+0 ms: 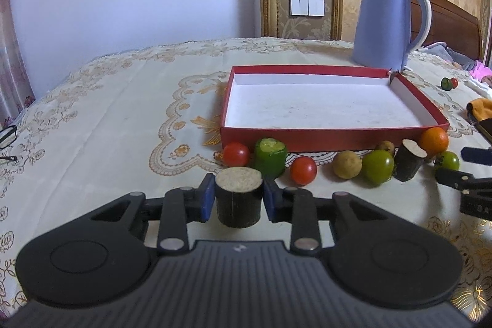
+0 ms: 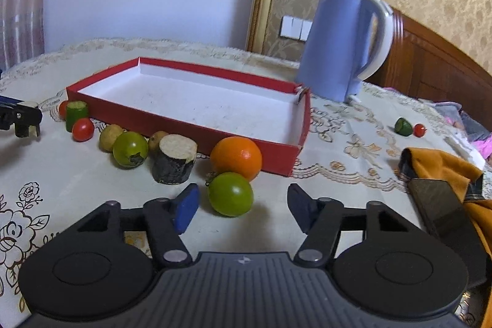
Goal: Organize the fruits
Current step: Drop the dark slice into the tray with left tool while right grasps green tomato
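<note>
The left tool [image 1: 237, 198] is clamping a dark, rough-skinned cylinder [image 1: 238, 199] above the counter [image 1: 92, 119]; the right tool [image 2: 243, 206] is standing open around a glossy green tomato [image 2: 230, 194] near the red box [image 2: 190, 125].

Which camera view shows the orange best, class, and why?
The right wrist view: the orange sits large and near centre, against the red box, hidden only slightly by a green tomato. In the left wrist view the orange is small, near the right edge, partly behind a dark-skinned cut piece.
</note>
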`<state>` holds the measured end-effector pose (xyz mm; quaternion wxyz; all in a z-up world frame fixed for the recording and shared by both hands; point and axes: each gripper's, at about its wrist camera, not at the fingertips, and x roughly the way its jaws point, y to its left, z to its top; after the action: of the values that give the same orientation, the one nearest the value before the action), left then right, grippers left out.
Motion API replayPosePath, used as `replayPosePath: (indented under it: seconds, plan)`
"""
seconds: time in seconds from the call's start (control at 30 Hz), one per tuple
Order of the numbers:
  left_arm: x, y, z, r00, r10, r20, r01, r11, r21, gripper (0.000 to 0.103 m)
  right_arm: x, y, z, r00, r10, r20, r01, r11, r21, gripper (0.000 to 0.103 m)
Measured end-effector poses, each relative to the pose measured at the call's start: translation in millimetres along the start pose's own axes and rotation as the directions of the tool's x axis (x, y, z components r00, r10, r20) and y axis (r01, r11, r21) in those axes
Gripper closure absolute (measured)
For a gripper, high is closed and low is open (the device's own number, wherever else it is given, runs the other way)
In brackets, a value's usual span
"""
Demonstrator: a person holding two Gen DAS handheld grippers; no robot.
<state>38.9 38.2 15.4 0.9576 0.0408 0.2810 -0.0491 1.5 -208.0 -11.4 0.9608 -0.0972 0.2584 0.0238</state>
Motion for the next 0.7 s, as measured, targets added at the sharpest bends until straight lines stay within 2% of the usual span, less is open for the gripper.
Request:
replayPosePath:
  seconds: [0.23, 0.5, 0.7]
  plan:
    - [-2, 13, -3, 1.0, -0.024, -0.01, 0.024, 0.999, -0.03, 0.074, 8, 1, 0, 0.999, 0.045, -0.026, -0.045, 0.999, 0.007, 0.069]
    - [-14, -2, 8, 0.997, -0.056, 0.049, 0.056, 0.998, 0.006, 0.074, -3, -4, -7, 0.999, 0.052, -0.01, -0.051, 0.998, 0.027, 0.069]
    - [-1, -28, 33, 0.996, -0.06, 0.062, 0.056, 0.997, 0.051, 0.074, -16, -10, -13, 0.998, 0.059, 0.017, -0.059, 0.997, 0.047, 0.069]
